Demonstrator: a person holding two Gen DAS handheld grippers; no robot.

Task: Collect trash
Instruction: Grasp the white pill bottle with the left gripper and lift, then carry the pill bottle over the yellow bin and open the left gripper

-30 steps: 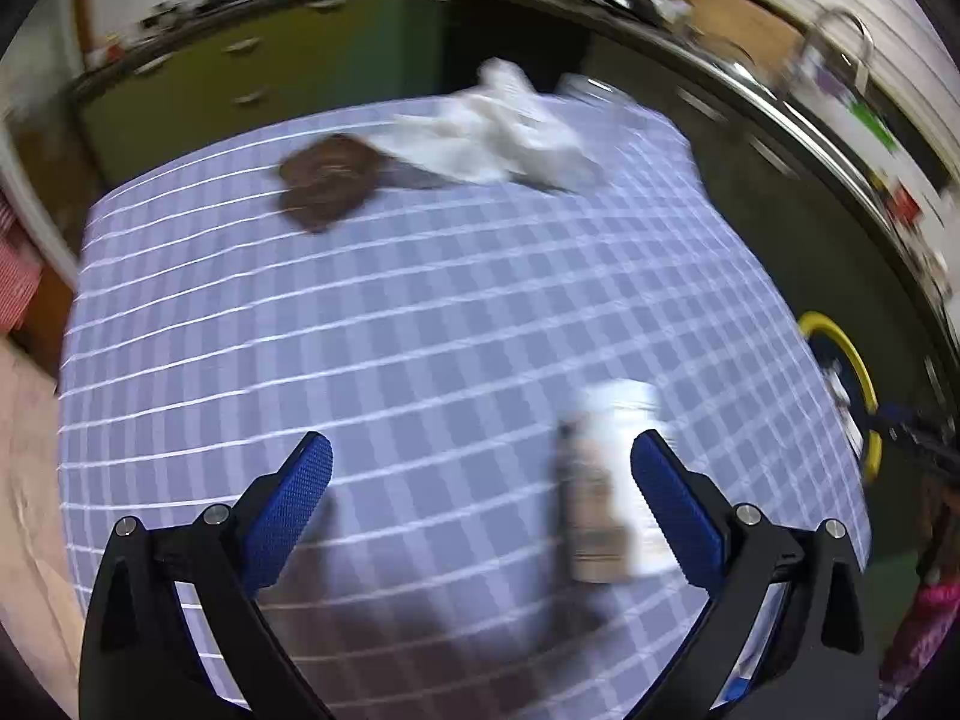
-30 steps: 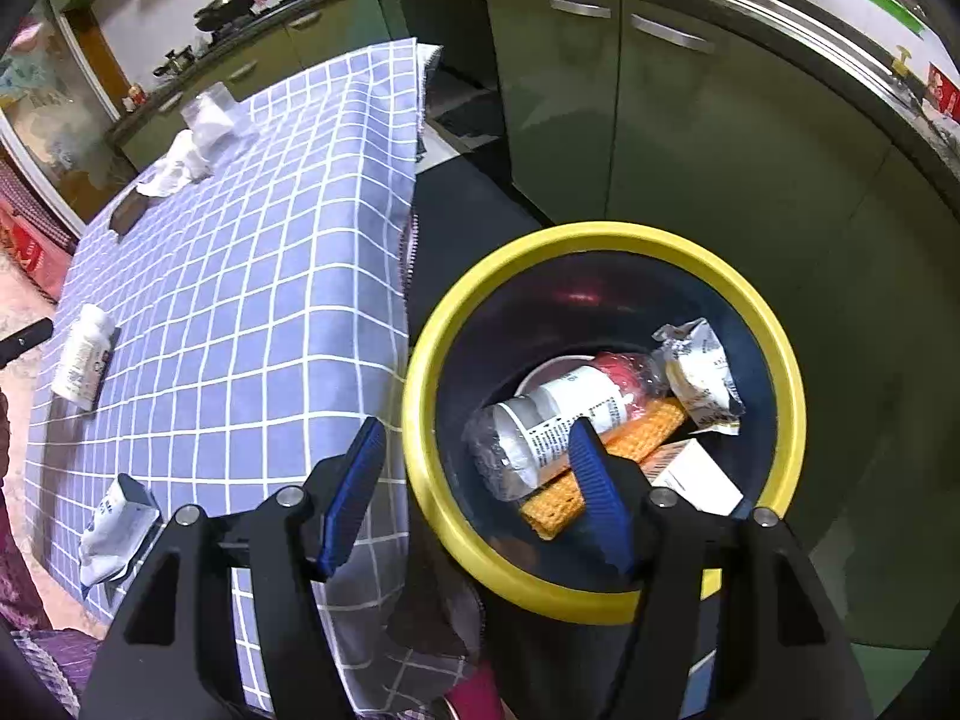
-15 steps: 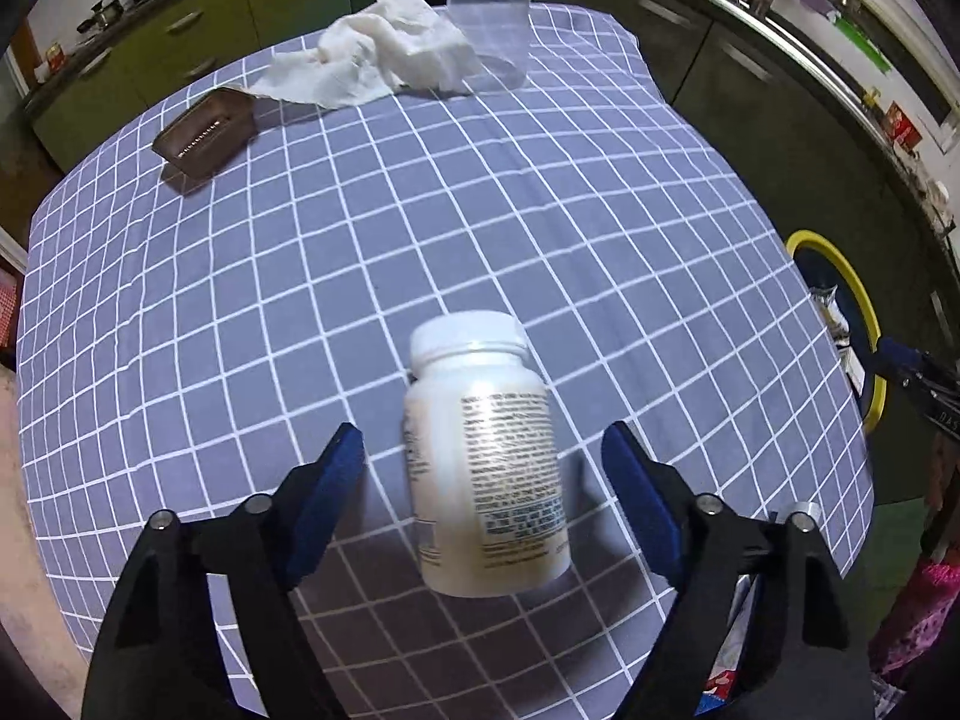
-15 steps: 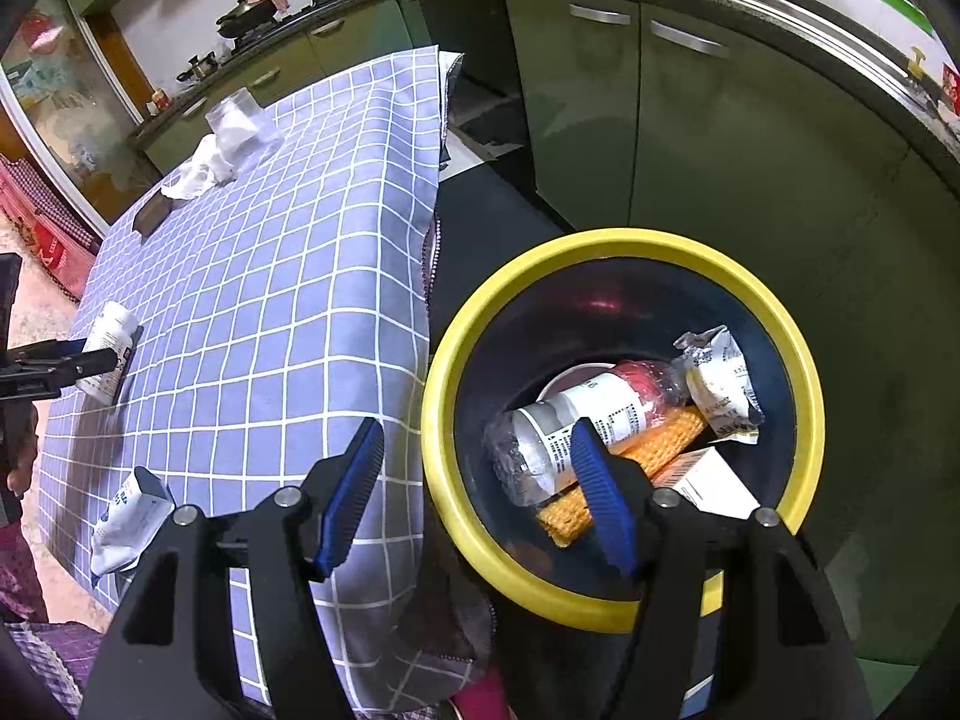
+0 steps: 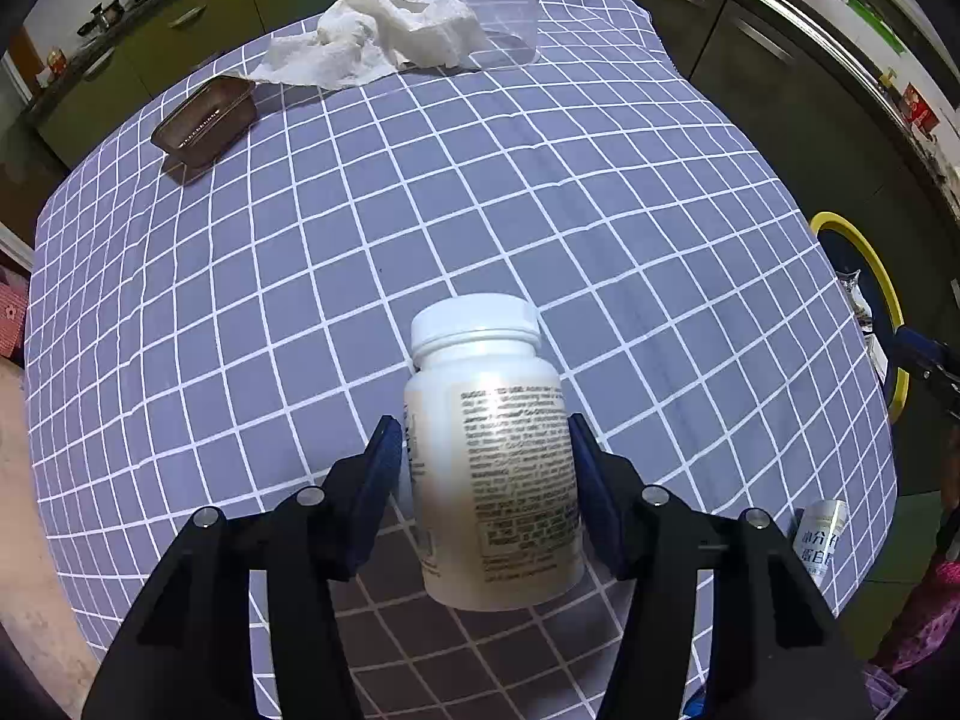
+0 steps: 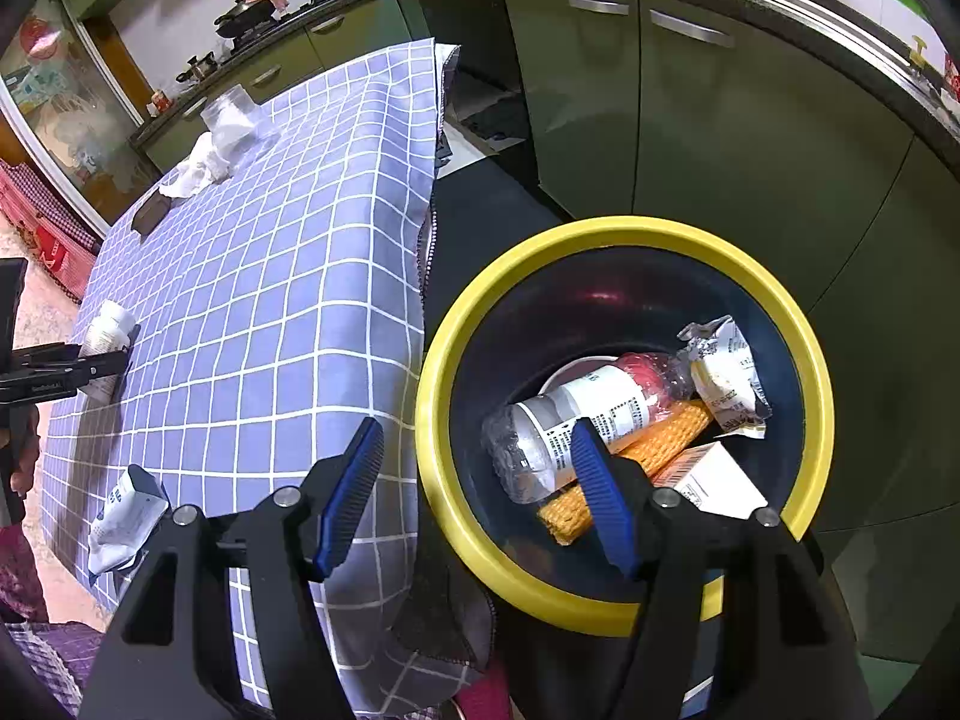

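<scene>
A white pill bottle (image 5: 492,450) lies on the blue checked tablecloth (image 5: 420,192), cap pointing away. My left gripper (image 5: 483,450) has its blue pads against both sides of the bottle, shut on it; the right wrist view shows it too (image 6: 105,339). My right gripper (image 6: 474,462) is open and empty above the near rim of the yellow-rimmed trash bin (image 6: 600,228), which stands beside the table. The bin holds a clear plastic bottle (image 6: 576,420), a wrapper (image 6: 726,372), a small box (image 6: 714,480) and an orange piece.
At the table's far end lie a crumpled paper towel (image 5: 372,42), a clear plastic cup (image 5: 495,6) and a brown tray (image 5: 204,120). A white packet (image 6: 123,516) lies on the near table corner. Green kitchen cabinets (image 6: 720,138) stand behind the bin.
My left gripper has moved in over the pill bottle and closed its pads onto the bottle's sides. My right gripper has stayed open over the bin.
</scene>
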